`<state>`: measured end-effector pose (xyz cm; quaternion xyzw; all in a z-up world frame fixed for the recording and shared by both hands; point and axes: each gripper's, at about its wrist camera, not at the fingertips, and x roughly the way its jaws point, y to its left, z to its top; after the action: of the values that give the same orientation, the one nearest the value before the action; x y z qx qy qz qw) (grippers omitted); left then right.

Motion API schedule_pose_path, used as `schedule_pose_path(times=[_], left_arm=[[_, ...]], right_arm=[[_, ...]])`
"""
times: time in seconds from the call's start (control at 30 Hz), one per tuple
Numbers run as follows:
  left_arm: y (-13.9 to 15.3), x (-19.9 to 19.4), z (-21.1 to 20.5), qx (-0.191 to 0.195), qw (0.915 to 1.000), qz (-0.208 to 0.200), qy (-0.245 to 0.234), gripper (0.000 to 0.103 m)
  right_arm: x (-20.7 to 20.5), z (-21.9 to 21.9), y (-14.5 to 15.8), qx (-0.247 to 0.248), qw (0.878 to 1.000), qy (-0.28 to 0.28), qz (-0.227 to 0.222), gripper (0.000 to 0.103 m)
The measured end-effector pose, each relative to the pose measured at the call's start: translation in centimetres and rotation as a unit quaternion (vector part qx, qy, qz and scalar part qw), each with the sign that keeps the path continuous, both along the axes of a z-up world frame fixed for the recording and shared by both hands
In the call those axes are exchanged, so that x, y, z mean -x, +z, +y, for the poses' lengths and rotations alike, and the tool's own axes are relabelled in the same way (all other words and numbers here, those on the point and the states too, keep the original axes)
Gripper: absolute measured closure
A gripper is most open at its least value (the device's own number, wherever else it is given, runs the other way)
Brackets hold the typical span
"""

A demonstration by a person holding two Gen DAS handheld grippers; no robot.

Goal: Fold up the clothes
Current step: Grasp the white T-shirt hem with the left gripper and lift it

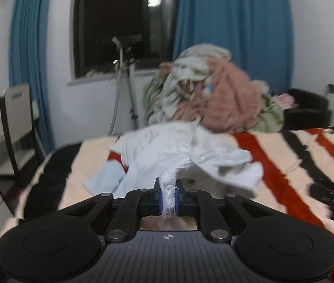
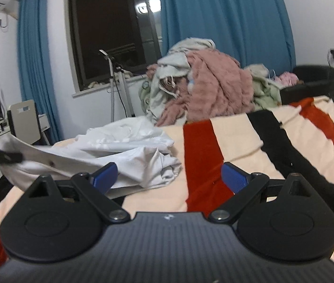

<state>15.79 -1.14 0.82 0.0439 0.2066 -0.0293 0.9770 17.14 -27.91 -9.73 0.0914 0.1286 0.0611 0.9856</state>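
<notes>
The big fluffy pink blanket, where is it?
The fluffy pink blanket sits atop the clothes pile at the striped bed's far end, before the blue curtain.

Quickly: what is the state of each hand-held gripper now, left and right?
Left hand-held gripper: closed on a fold of the white shirt.
Right hand-held gripper: open, holding nothing.

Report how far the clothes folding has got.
Done: nothing looks folded yet. In hand: the left gripper is shut on an edge of the crumpled white garment; the right gripper is open and empty. Left: folding that garment, then the clothes pile behind it.
</notes>
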Motion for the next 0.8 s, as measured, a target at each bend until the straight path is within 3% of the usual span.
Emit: schedule_pose_path(times=[0.23, 0.37, 0.5, 0.6, 0.73, 0.8], left_arm=[[1.6, 9.1, 3.3, 0.031, 0.9992, -0.013, -0.022, 0.093], [-0.1, 12.0, 6.5, 0.067, 0.9977, -0.003, -0.011, 0.093], [-2.2, 11.8, 9.1, 0.117, 0.9929, 0.016, 0.008, 0.093], [-2.9, 11.3, 9.6, 0.114, 0.9932, 0.011, 0.018, 0.093], [-3.7, 10.5, 10.1, 0.123, 0.9922, 0.007, 0.020, 0.093], [-4.4, 9.8, 10.1, 0.125, 0.9918, 0.012, 0.025, 0.093]], right_arm=[[3.6, 2.3, 0.9, 0.030, 0.999, 0.036, -0.012, 0.007], [5.9, 4.7, 1.6, 0.056, 0.996, 0.071, -0.001, 0.007], [6.7, 8.8, 0.9, 0.105, 0.988, 0.115, 0.007, 0.007], [5.6, 12.0, -1.3, 0.118, 0.980, 0.153, 0.043, 0.007], [3.4, 14.8, -3.9, 0.130, 0.977, 0.154, 0.073, 0.007], [2.3, 14.7, -4.4, 0.116, 0.981, 0.135, 0.079, 0.007]])
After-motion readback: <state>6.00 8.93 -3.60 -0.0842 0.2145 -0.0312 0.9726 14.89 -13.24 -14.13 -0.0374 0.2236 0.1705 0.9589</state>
